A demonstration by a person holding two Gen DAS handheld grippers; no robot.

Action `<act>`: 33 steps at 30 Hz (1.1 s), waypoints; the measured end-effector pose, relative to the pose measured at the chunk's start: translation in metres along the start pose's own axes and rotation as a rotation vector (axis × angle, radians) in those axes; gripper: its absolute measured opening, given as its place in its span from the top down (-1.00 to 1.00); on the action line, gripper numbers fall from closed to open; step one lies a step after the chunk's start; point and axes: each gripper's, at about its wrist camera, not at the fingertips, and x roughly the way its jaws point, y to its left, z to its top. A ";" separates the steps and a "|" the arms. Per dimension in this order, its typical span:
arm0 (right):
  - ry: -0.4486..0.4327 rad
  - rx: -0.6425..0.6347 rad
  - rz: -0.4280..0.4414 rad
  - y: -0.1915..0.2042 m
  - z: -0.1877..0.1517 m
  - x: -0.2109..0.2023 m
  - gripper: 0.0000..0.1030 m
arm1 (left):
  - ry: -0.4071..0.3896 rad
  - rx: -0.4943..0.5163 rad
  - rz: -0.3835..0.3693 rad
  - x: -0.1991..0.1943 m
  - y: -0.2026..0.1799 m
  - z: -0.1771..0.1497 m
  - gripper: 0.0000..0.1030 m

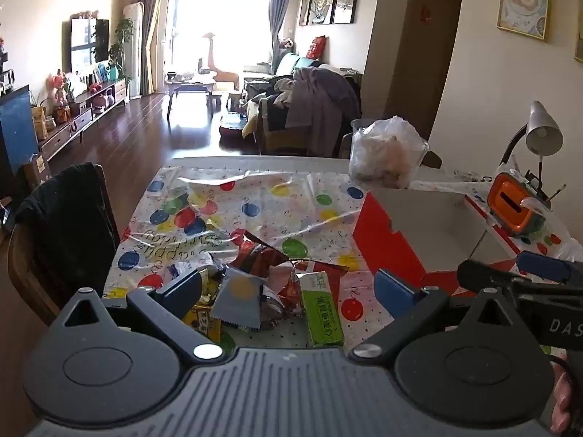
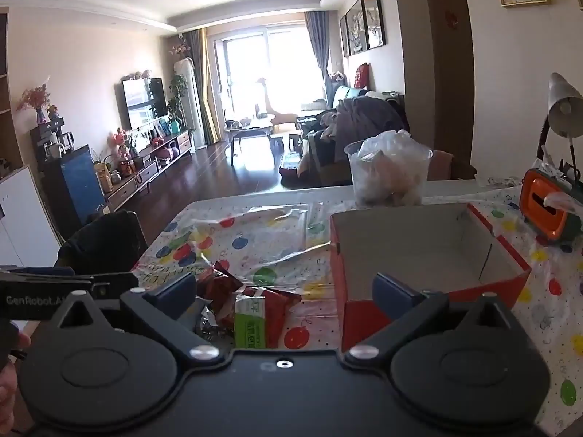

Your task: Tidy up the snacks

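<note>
Both claws, left (image 1: 288,286) and right (image 2: 286,291), hang released over the snack pile (image 1: 262,291) near the worktop's (image 1: 255,162) edge, the empty box (image 2: 419,251) waiting just right, likely for packing.

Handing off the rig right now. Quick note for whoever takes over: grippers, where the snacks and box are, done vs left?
Left gripper: open, holds nothing, hovering over the snack pile.
Right gripper: open, holds nothing, between pile and box.
Loose pile of crinkly red, silver and yellow snack packets, with a green-and-white flat pack, lies on the balloon-print plastic tablecloth.
Open red cardboard box with white inside stands right of the pile, empty as far as visible.
Done: nothing boxed.
Left: move all snacks into the box.
</note>
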 end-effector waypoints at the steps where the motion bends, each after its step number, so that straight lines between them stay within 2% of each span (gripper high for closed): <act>1: 0.005 0.003 0.002 0.000 0.000 0.001 -1.00 | -0.001 -0.002 -0.008 0.000 -0.001 0.001 -0.97; 16: 0.043 0.017 0.009 -0.003 -0.003 0.001 -1.00 | 0.004 -0.020 -0.012 -0.012 -0.001 0.000 -0.97; 33: 0.057 0.028 -0.012 -0.004 -0.007 0.006 -1.00 | 0.038 -0.020 -0.011 -0.004 -0.002 -0.003 -0.97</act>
